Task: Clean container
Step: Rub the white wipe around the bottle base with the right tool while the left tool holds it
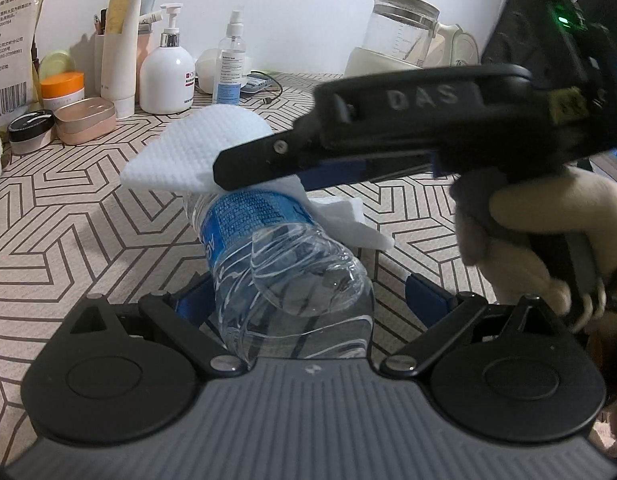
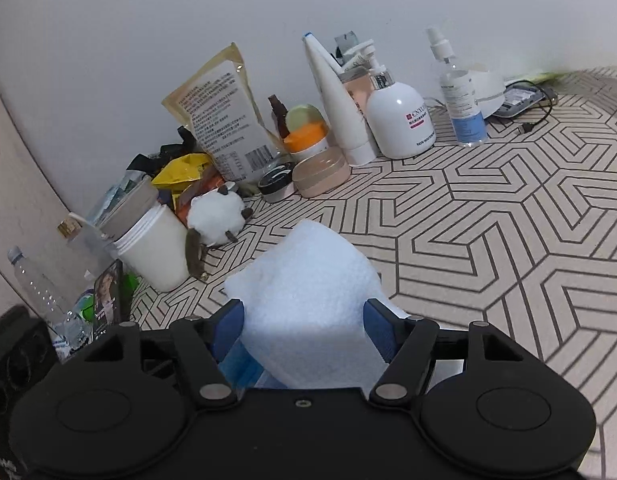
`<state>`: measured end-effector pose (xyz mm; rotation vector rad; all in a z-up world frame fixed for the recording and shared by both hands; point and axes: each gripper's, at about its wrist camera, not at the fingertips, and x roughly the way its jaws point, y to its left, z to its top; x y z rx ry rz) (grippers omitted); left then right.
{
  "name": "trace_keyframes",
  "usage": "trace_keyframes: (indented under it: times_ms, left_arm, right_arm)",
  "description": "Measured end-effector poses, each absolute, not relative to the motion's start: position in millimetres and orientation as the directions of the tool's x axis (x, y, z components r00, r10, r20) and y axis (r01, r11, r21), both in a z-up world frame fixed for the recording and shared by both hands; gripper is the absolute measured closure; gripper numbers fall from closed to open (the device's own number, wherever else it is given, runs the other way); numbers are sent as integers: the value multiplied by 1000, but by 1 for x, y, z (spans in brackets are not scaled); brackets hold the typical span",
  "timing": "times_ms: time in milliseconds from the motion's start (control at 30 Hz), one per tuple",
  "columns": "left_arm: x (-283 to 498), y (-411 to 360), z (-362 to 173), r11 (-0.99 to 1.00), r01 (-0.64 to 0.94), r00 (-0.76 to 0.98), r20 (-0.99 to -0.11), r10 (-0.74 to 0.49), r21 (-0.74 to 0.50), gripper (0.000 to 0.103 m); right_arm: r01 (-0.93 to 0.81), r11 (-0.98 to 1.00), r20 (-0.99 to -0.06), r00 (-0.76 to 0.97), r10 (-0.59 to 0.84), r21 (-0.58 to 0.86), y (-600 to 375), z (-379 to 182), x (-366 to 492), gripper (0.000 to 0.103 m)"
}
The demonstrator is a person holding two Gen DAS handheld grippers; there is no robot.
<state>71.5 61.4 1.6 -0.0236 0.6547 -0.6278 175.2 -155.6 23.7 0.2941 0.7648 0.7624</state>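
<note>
A clear plastic water bottle with a blue label lies between the blue pads of my left gripper, which is shut on it and holds it above the patterned table. My right gripper comes in from the right and is shut on a white cloth, which is draped over the bottle's far end. In the right wrist view the cloth is wrapped over the bottle between the blue pads of the right gripper, and a bit of the blue label shows under it.
Toiletries stand along the back wall: a white pump bottle, a spray bottle, tubes, jars. A glass kettle is at the back right. A white tub, a plush toy and bags sit at the left.
</note>
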Motion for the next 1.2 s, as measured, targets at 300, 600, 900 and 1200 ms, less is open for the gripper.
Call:
trace_keyframes:
  times_ms: [300,600,900,1200]
  left_arm:
    - [69,61,2,818,538,618,-564,-548,-206,4]
    - [69,63,1,816,537,617,-559,-554,-215,4]
    - [70,63,1,815,538,616,-560,-554,-215,4]
    - [69,63,2,814,542,614,-563,-554,-210,4]
  right_arm:
    - [-446,611,-456,412,789,654,-168,0,194,25]
    - [-444,628,-473,417,776,640,-162,2,173,24]
    - [-485,643,-498,407,766,592,-156,8,153,24]
    - [-475,626,-490,391,780,618,-159,7,144,24]
